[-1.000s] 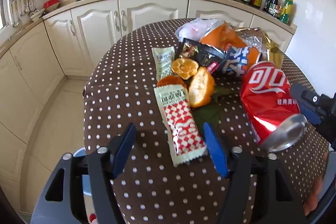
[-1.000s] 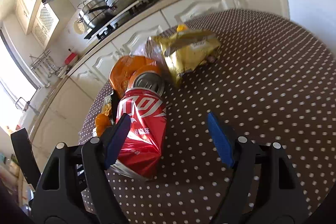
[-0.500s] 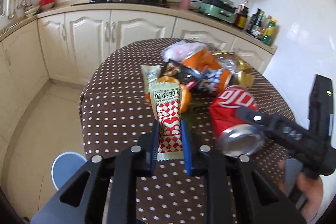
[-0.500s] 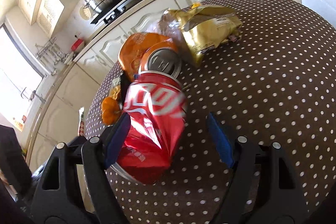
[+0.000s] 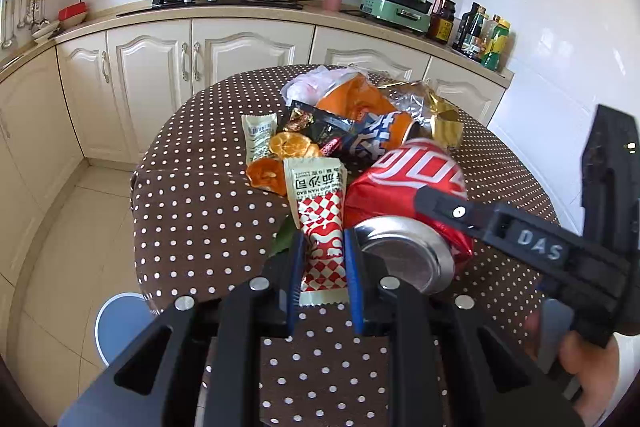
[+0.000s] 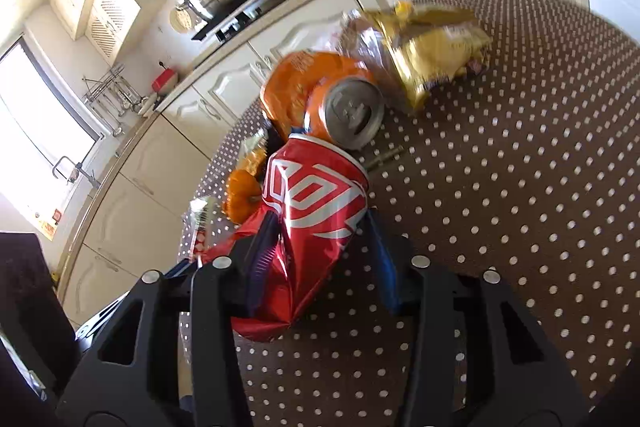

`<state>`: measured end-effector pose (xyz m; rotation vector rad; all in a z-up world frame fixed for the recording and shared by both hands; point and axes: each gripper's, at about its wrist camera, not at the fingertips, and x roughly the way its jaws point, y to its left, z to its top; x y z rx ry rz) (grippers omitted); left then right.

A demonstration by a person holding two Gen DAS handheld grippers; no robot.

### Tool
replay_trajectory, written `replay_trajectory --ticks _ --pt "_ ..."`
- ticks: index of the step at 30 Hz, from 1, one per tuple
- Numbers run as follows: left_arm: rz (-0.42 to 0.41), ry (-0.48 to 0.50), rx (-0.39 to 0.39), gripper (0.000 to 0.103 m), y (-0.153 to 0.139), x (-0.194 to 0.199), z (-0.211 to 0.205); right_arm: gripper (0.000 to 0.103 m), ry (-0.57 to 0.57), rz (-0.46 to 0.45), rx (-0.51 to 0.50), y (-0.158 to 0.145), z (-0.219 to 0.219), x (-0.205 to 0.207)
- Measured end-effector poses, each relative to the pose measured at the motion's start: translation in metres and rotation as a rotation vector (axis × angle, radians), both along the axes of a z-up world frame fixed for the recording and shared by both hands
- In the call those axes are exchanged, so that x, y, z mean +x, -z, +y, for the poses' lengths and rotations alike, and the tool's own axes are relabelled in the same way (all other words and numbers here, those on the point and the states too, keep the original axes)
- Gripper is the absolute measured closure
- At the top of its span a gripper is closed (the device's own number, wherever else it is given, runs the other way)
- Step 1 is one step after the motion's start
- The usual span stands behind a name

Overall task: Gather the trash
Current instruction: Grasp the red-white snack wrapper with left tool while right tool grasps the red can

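A pile of trash lies on a brown dotted table (image 5: 200,219). My left gripper (image 5: 323,239) is shut on the lower end of a red-and-white checked snack wrapper (image 5: 316,195), which hangs raised off the cloth. Beside it lies a crushed red can (image 5: 404,183). The jaws of my right gripper (image 6: 320,223) are closing on that red can (image 6: 316,195), and the blue pads touch both its sides. One right finger (image 5: 440,203) crosses the can in the left wrist view.
Orange peel (image 5: 266,175), a cream wrapper (image 5: 258,135), a black wrapper (image 5: 316,127), an orange can (image 6: 352,111) and a gold bag (image 6: 432,55) crowd the table's far half. A blue bin (image 5: 120,323) stands on the floor at the table's left. Cabinets run behind.
My left jaws shut on the checked wrapper and lifted it a little. My right jaws came in from wide open onto the red can.
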<state>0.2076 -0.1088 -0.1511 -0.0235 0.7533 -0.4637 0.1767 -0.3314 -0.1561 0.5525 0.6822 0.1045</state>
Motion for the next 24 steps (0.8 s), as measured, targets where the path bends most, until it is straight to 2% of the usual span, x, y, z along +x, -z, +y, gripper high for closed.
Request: replay_trajectory --ticks 3,5,8,10,13,19,24 --pt "-0.002 -0.001 -0.003 0.084 0.000 0.000 0.002 0.060 0.014 -0.006 0.006 -0.002 0.001 0.001" --pt "0.000 0.005 0.000 0.084 0.001 -0.001 0.001 0.057 0.012 0.034 -0.007 0.004 0.004 0.008" --pt "-0.009 0.016 -0.003 0.084 0.001 -0.005 -0.001 0.052 0.046 0.046 0.000 0.007 0.004 0.011" --pt "-0.002 0.029 -0.014 0.084 0.001 -0.007 -0.002 0.036 0.092 0.044 -0.020 0.004 0.003 0.005" --pt "-0.013 0.016 -0.006 0.084 0.000 -0.009 -0.002 0.031 0.140 0.044 -0.027 0.002 0.000 -0.008" --pt "-0.026 0.003 -0.018 0.084 -0.003 -0.012 0.002 0.030 0.148 0.037 0.012 0.007 -0.006 -0.039" --pt "-0.042 0.026 -0.048 0.084 -0.009 -0.016 0.003 0.030 0.121 0.041 0.049 0.011 -0.005 -0.042"
